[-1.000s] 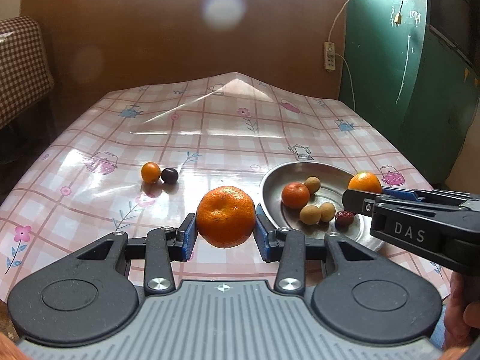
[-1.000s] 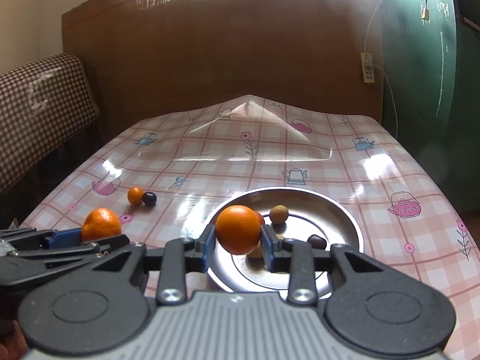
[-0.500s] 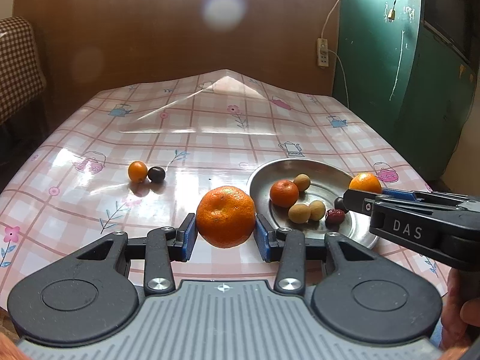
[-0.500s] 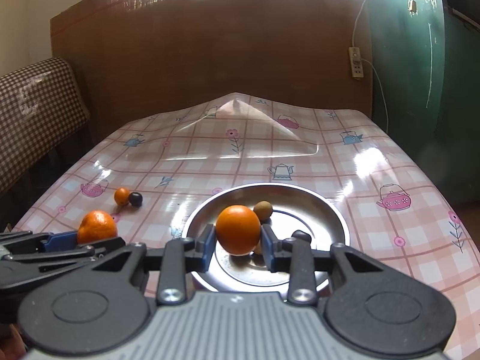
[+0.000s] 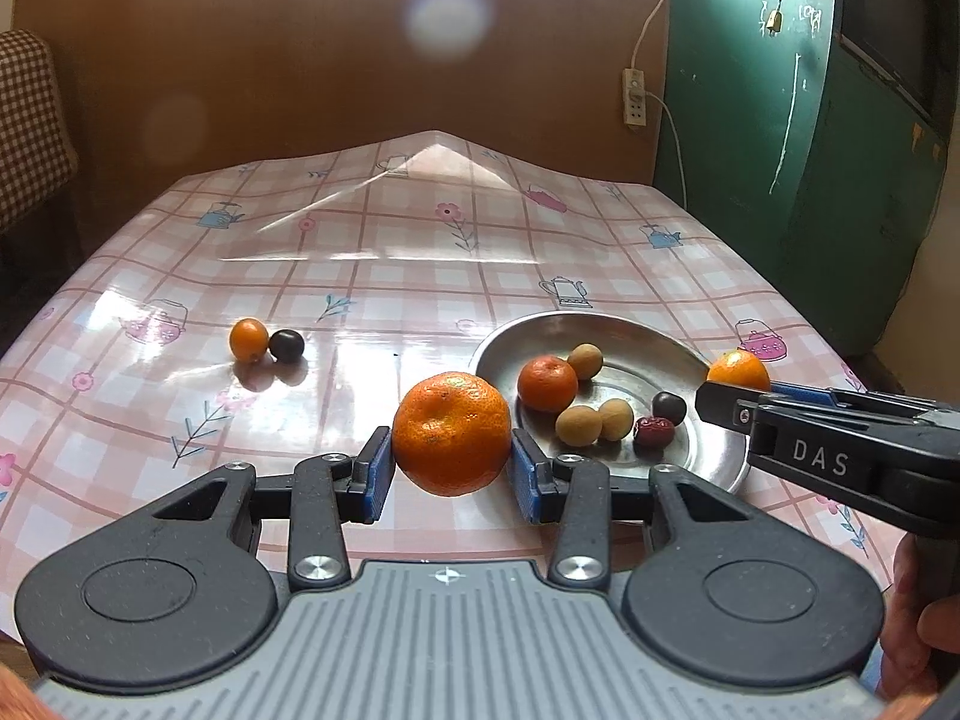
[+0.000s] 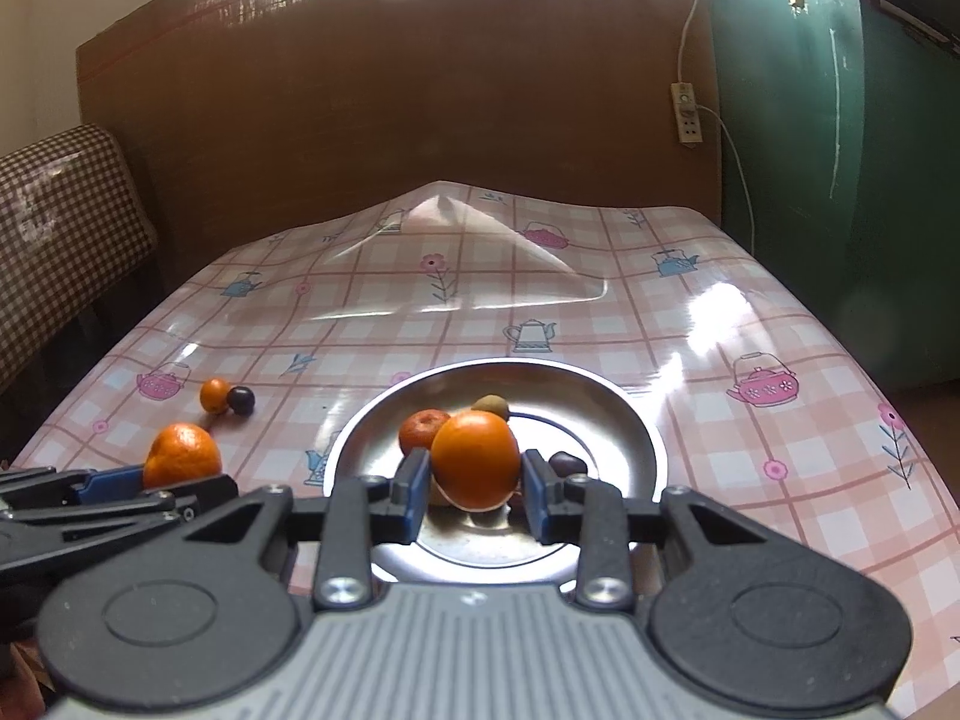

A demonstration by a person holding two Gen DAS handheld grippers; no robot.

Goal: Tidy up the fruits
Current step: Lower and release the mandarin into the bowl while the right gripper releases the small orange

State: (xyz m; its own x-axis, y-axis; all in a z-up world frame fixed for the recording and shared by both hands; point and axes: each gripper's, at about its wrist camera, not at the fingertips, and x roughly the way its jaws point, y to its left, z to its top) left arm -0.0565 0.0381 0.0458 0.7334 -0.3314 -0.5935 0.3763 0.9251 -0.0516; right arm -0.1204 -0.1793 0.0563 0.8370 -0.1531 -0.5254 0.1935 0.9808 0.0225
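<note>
My left gripper (image 5: 451,468) is shut on a large mandarin (image 5: 451,432), held above the tablecloth just left of the metal plate (image 5: 636,336). Over the plate's near part, my right gripper (image 6: 475,492) is shut on a smaller orange (image 6: 475,459), which also shows in the left wrist view (image 5: 739,369). The plate (image 6: 630,420) holds a small mandarin (image 5: 547,383), three tan round fruits (image 5: 579,425), a dark plum (image 5: 669,407) and a red date (image 5: 654,429). A small orange fruit (image 5: 248,338) and a dark round fruit (image 5: 286,345) lie together on the cloth at the left.
A pink checked oilcloth (image 5: 420,264) covers the table and bulges up at the back. A brown board (image 5: 300,60) stands behind it. A green cabinet (image 5: 780,120) is on the right, a checked chair (image 6: 60,210) on the left. A hand (image 5: 918,630) shows at the lower right.
Both views have drifted a little, so the plate and loose fruits sit slightly further left in frame. Both grips on the oranges are unchanged.
</note>
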